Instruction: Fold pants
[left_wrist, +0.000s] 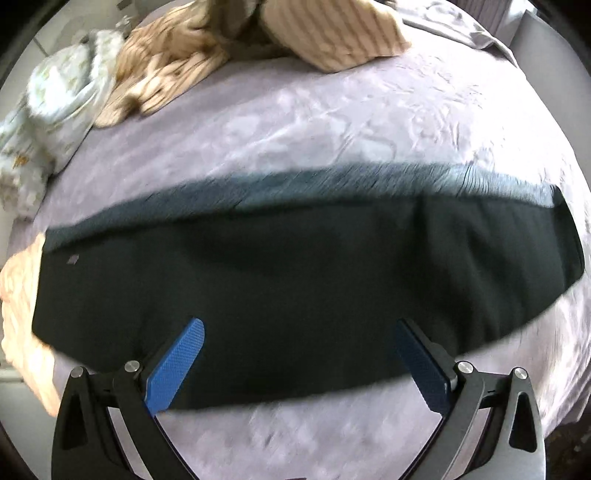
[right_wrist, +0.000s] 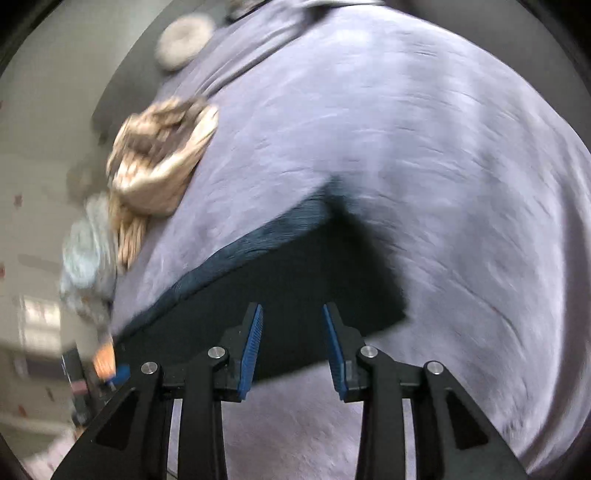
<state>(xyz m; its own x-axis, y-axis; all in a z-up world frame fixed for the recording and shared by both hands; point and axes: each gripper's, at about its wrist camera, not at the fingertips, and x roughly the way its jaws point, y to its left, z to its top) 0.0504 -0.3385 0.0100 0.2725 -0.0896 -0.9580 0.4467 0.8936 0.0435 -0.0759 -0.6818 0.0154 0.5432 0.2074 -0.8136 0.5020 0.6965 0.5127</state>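
Leftward beyond the left gripper (left_wrist: 299, 332), a pale floral cloth bundle (left_wrist: 55, 107) and a crumpled beige striped garment (left_wrist: 173, 62) lie at the far side of the wrinkled lilac bedspread (left_wrist: 332, 110). Its blue-padded fingers (left_wrist: 177, 365) are spread wide, holding nothing, their tips over the near part of the dark, flat-lying folded pants (left_wrist: 295, 266). The right gripper (right_wrist: 292, 314) has its fingers (right_wrist: 251, 343) parted more narrowly, also empty, just above the pants' (right_wrist: 295, 273) near edge, the ribbed waistband (right_wrist: 258, 236) ahead and to their left.
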